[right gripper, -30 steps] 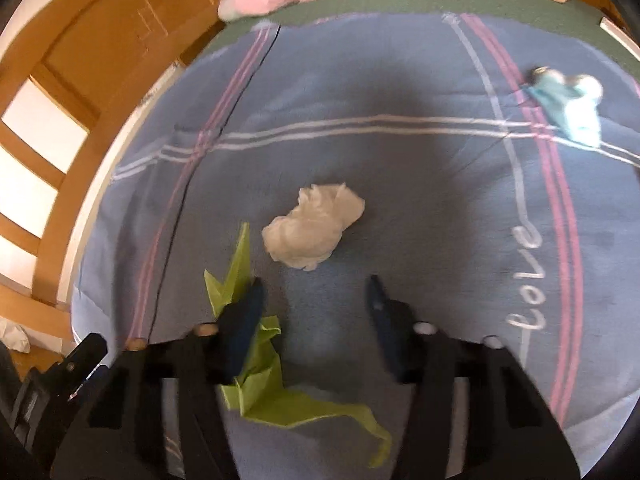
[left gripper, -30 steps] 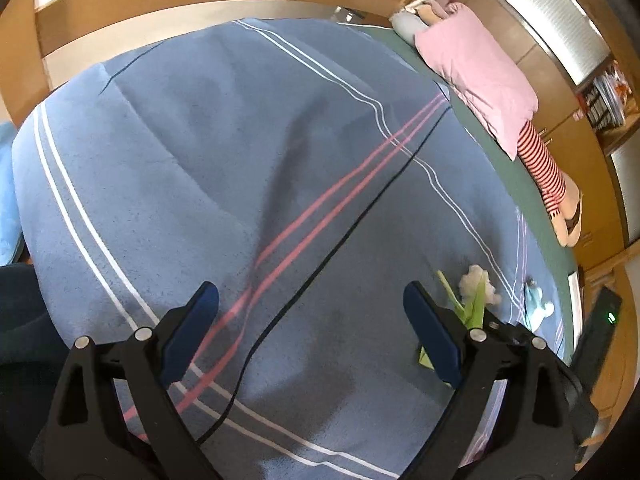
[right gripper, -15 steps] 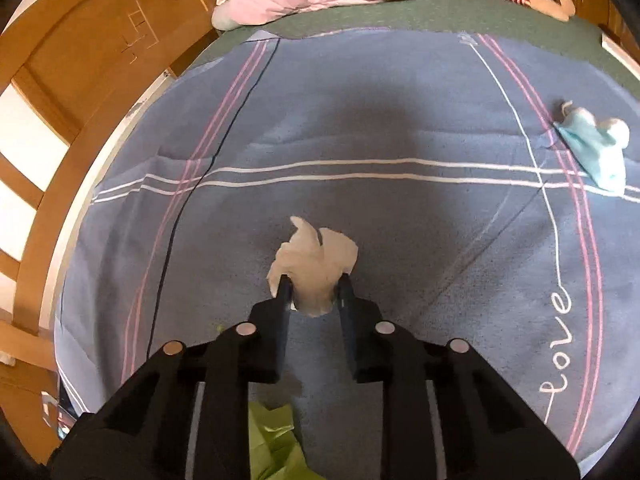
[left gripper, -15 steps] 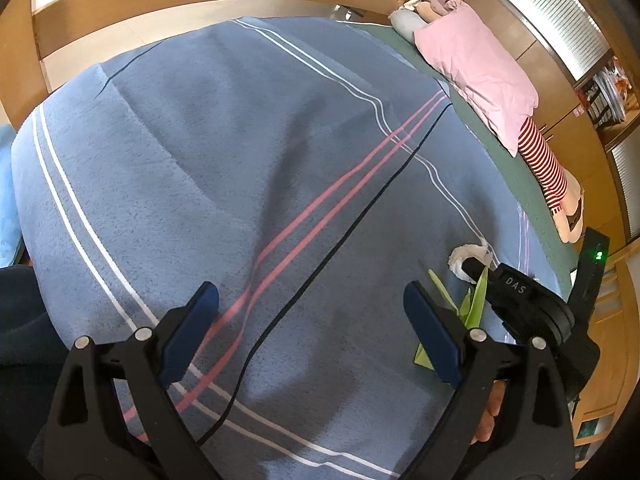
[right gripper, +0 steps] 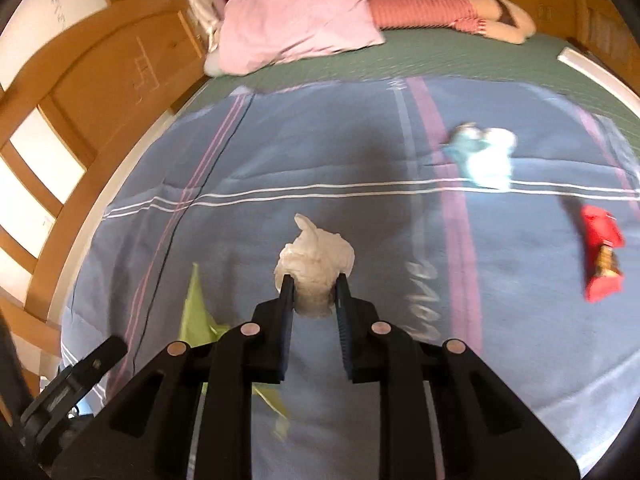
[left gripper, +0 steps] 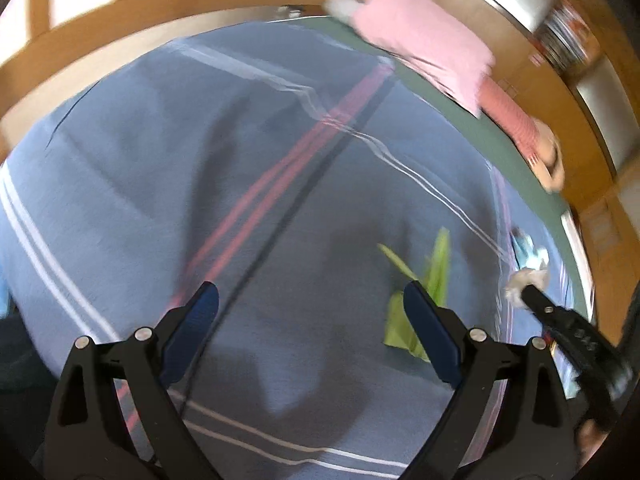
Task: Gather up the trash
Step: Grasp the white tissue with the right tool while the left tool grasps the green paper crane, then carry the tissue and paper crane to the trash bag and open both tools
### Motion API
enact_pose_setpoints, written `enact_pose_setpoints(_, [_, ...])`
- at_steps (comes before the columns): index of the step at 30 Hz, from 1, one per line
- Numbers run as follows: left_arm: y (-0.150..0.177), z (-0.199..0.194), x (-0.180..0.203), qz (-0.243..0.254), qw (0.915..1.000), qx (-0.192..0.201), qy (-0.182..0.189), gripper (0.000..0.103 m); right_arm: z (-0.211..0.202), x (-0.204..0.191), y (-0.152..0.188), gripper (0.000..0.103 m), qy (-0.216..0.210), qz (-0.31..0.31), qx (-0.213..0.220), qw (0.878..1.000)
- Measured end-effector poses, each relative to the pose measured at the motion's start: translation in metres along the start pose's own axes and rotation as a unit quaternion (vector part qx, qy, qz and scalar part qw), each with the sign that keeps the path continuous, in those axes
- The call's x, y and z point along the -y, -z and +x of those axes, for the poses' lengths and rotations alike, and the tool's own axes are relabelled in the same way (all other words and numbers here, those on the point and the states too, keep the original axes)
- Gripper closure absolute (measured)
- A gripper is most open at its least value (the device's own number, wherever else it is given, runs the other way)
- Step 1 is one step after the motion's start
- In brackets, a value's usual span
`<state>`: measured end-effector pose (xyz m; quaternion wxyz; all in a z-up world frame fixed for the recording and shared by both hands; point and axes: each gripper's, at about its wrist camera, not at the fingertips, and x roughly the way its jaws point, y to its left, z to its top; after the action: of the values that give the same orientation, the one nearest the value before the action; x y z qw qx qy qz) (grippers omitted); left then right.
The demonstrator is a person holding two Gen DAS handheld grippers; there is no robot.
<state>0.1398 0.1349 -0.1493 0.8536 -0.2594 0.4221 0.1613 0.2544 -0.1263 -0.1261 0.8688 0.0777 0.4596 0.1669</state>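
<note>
My right gripper (right gripper: pixel 314 294) is shut on a crumpled white tissue (right gripper: pixel 316 264) and holds it above the blue striped blanket (right gripper: pixel 320 160). The tissue also shows in the left wrist view (left gripper: pixel 526 282), at the tip of the right gripper. A green paper scrap (left gripper: pixel 420 280) lies on the blanket beside the right finger of my open, empty left gripper (left gripper: pixel 312 320); it also shows in the right wrist view (right gripper: pixel 196 312). A light blue wad (right gripper: pixel 486 156) and a red wrapper (right gripper: pixel 600 252) lie farther right on the blanket.
A pink pillow (right gripper: pixel 296 20) and a red-striped doll (right gripper: pixel 452 8) lie on the green sheet (right gripper: pixel 440 64) at the head of the bed. A wooden bed frame (right gripper: pixel 120 80) runs along the left side.
My right gripper closed on the white tissue and lifted it off the blanket. The left gripper moved toward the green paper, still open.
</note>
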Motion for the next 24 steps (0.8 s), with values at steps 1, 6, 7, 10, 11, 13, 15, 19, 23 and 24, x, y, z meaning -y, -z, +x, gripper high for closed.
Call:
enact_pose_setpoints(1, [0.0, 0.0, 0.007, 0.018, 0.9998, 0.005, 0.0, 0.01, -0.01, 0.007, 0.004, 0.082, 0.004, 0.003, 0.004, 1.0])
enact_pose_setpoints(6, [-0.006, 0.011, 0.014, 0.019, 0.9998, 0.003, 0.01, 0.01, -0.059, 0.04, 0.022, 0.082, 0.001, 0.036, 0.023, 0.999])
enact_pose_setpoints(7, [-0.006, 0.017, 0.014, 0.011, 0.9996, -0.009, 0.025, 0.01, -0.068, 0.045, 0.027, 0.082, 0.0, 0.042, 0.027, 0.999])
enact_pose_setpoints(10, [-0.003, 0.029, 0.032, 0.032, 0.9973, -0.029, 0.06, 0.01, -0.087, 0.058, 0.042, 0.082, 0.003, 0.051, 0.03, 0.998])
enact_pose_setpoints(11, [0.001, 0.031, 0.042, 0.053, 0.9963, -0.026, 0.063, 0.01, -0.093, 0.062, 0.05, 0.082, 0.009, 0.053, 0.029, 0.998])
enact_pose_setpoints(13, [0.007, 0.034, 0.068, 0.124, 0.9909, -0.006, 0.051, 0.01, -0.099, 0.068, 0.063, 0.082, 0.015, 0.056, 0.025, 0.998])
enact_pose_setpoints(15, [0.014, 0.04, 0.088, 0.184, 0.9821, 0.004, 0.041, 0.016, -0.105, 0.072, 0.075, 0.082, 0.02, 0.057, 0.02, 0.998])
enact_pose_setpoints(19, [0.023, 0.062, 0.099, 0.212, 0.9746, -0.052, 0.052, 0.069, -0.125, 0.077, 0.098, 0.082, 0.03, 0.043, 0.014, 0.999])
enact_pose_setpoints(23, [0.024, 0.057, 0.096, 0.211, 0.9743, -0.047, 0.062, 0.078, -0.156, 0.07, 0.11, 0.082, 0.042, 0.009, 0.028, 0.999])
enact_pose_setpoints(24, [0.024, 0.053, 0.095, 0.215, 0.9737, -0.04, 0.064, 0.079, -0.162, 0.069, 0.113, 0.082, 0.045, 0.001, 0.032, 0.998])
